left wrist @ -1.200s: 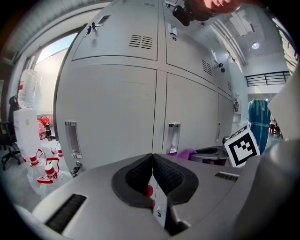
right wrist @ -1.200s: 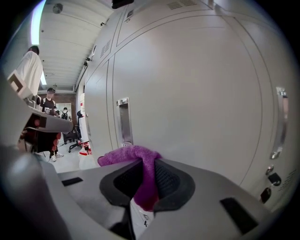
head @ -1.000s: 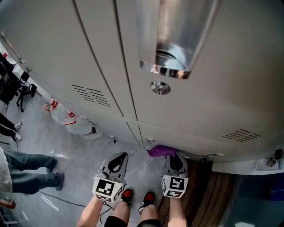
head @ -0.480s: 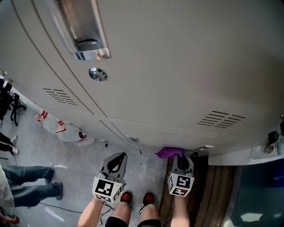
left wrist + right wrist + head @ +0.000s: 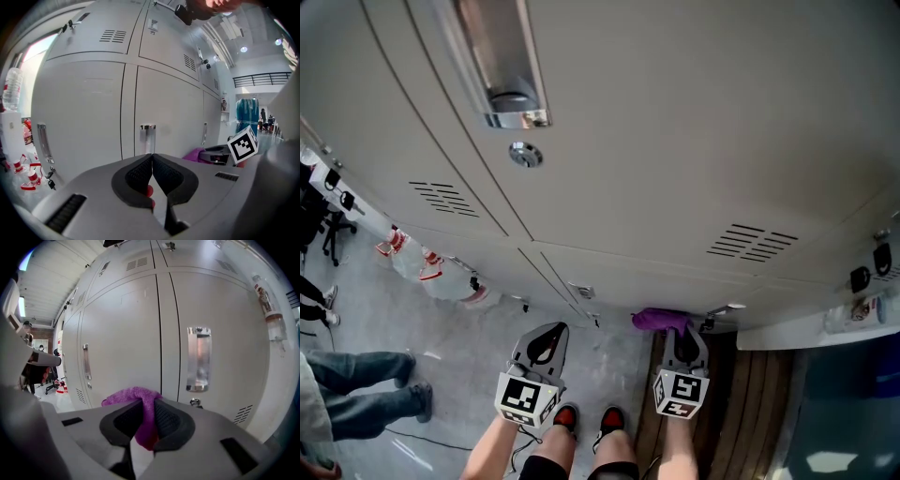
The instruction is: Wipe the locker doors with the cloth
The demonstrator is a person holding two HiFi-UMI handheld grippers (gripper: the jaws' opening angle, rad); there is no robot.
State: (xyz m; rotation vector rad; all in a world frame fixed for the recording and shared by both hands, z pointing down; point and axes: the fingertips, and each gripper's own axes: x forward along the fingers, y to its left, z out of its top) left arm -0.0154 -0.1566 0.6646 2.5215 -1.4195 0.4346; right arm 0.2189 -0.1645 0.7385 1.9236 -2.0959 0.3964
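The right gripper (image 5: 149, 404) has its jaws closed on a purple cloth (image 5: 132, 395). A fold of the cloth is pinched between the dark pads and the rest bunches above them. The left gripper (image 5: 152, 157) has its jaws pressed together with nothing between them. From the head view, both grippers are held low and side by side, pointing at a bank of grey locker doors (image 5: 675, 141). The cloth sits close to the foot of the door ahead; whether it touches is unclear. That door has a recessed chrome handle (image 5: 502, 66), a round lock (image 5: 525, 155) just below it, and vent slots (image 5: 755, 242) lower down. Water bottles (image 5: 427, 262) stand on the floor to the left.
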